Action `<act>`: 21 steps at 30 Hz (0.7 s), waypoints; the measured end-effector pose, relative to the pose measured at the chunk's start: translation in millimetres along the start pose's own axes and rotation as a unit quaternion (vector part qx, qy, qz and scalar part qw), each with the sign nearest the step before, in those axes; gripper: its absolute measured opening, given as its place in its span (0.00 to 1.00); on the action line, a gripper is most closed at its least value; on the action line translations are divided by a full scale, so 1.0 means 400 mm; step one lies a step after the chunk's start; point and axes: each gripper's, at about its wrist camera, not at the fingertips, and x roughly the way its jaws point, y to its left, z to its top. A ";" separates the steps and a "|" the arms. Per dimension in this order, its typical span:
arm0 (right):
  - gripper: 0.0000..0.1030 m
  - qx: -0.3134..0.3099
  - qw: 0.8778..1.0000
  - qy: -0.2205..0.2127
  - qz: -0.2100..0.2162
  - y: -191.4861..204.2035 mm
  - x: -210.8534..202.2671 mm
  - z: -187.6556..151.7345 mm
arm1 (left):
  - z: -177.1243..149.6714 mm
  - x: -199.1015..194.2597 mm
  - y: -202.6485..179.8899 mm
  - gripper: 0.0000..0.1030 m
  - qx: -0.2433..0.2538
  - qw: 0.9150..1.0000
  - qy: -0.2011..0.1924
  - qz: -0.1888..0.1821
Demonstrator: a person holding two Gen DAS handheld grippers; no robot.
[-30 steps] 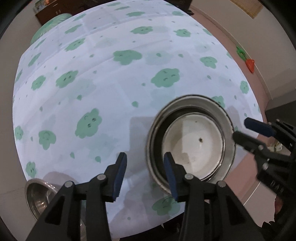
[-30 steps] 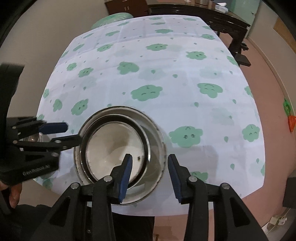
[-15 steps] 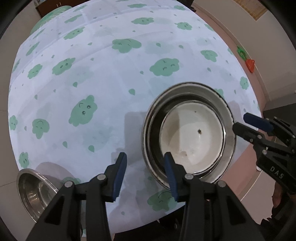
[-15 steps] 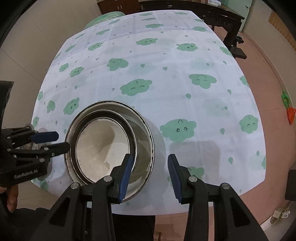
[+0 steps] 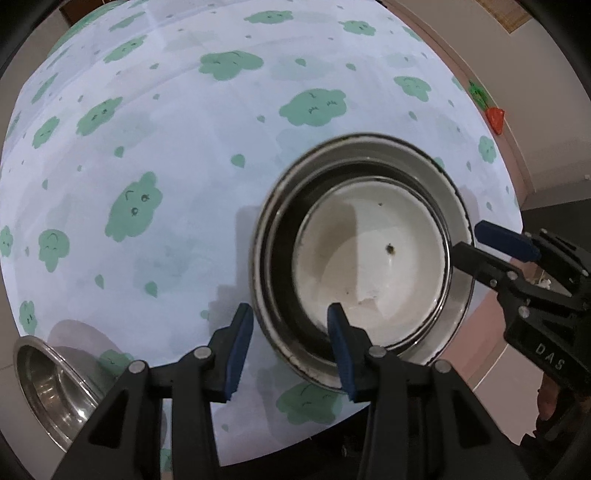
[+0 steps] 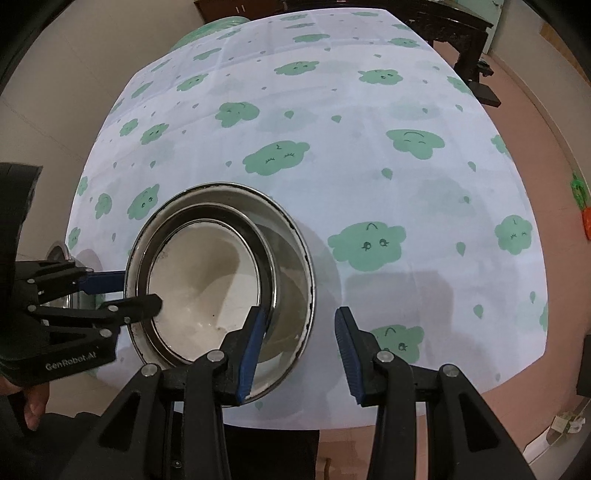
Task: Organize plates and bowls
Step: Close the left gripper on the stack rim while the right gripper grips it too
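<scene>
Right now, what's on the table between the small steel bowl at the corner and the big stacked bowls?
Only bare cloud-print tablecloth lies between the small bowl and the stacked bowls, shown in the left wrist view.

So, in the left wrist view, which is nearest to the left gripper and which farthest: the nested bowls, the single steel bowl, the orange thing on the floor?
From the left gripper:
1. Nested bowls, their rim between its fingers.
2. Single steel bowl, lower left at the table edge.
3. Orange thing, upper right on the floor.

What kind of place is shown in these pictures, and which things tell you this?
Probably a dining room in a home. A table wears a tablecloth printed with green clouds, nested steel bowls stand on it, and dark wooden furniture lines the far wall.
</scene>
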 end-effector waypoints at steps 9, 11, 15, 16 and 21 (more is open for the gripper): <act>0.31 -0.004 1.000 0.010 0.012 0.010 0.021 0.002 | 0.007 0.020 -0.030 0.34 0.019 1.000 0.008 0.021; 0.31 -0.005 1.000 0.010 0.009 0.013 0.022 0.003 | 0.008 0.019 -0.031 0.33 0.019 0.999 0.007 0.026; 0.31 -0.005 1.000 0.011 0.009 0.013 0.021 0.006 | 0.006 0.020 -0.039 0.28 0.028 0.999 0.008 0.043; 0.31 -0.006 1.000 0.011 0.007 0.014 0.019 0.006 | 0.007 0.021 -0.047 0.28 0.029 0.999 0.008 0.045; 0.31 -0.006 1.000 0.011 0.007 0.015 0.017 0.009 | 0.013 0.007 -0.047 0.28 0.032 0.998 0.003 0.048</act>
